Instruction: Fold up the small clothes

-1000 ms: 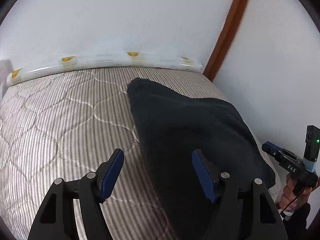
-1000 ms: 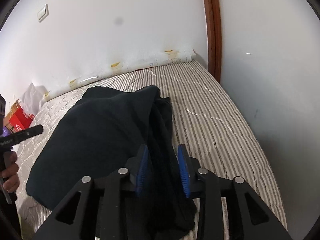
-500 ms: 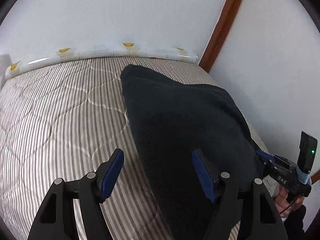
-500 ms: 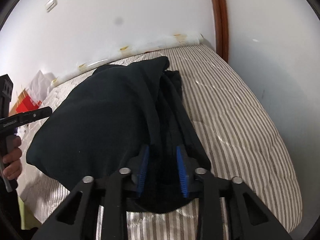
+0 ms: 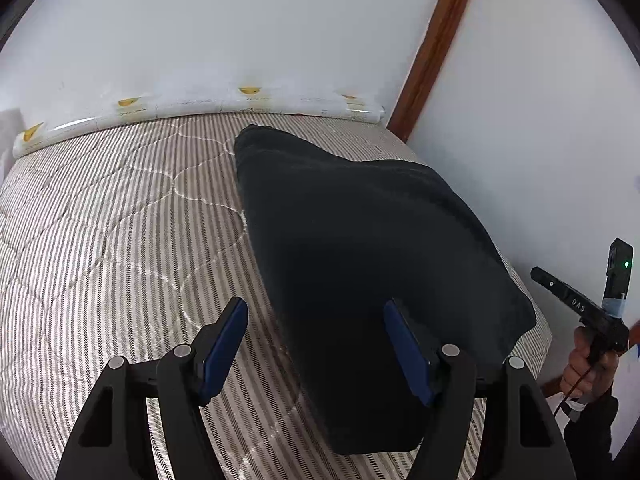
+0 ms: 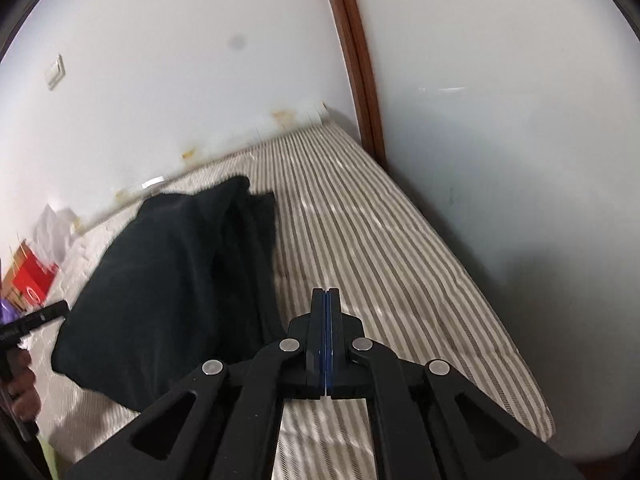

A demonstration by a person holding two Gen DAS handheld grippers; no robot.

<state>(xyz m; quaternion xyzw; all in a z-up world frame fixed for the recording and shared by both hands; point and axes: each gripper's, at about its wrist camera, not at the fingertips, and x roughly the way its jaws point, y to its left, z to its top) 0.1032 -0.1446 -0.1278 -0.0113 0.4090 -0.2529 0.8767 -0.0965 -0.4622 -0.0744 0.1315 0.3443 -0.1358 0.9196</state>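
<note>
A dark, near-black garment (image 5: 360, 240) lies folded on the striped mattress (image 5: 100, 240). My left gripper (image 5: 314, 312) stands open over the garment's near left edge; its right pad is above the cloth, its left pad above bare mattress, and neither presses on anything. In the right wrist view the garment (image 6: 172, 280) lies to the left, with layered folds along its right side. My right gripper (image 6: 326, 294) is shut, pads together with nothing between them, over the bare mattress (image 6: 360, 240) just right of the cloth. Each gripper shows at the other view's edge: the right gripper (image 5: 560, 288), the left gripper (image 6: 36, 316).
A plastic-wrapped roll (image 5: 200, 108) lies along the wall at the mattress's far end. A brown wooden frame (image 5: 432, 48) stands in the corner, and white walls close the far and right sides. A red box (image 6: 34, 280) and white paper sit past the mattress's left side.
The right gripper's jaws closed fully and it slid right, off the garment's folded edge that lay between its pads. The left gripper stayed open and shifted slightly.
</note>
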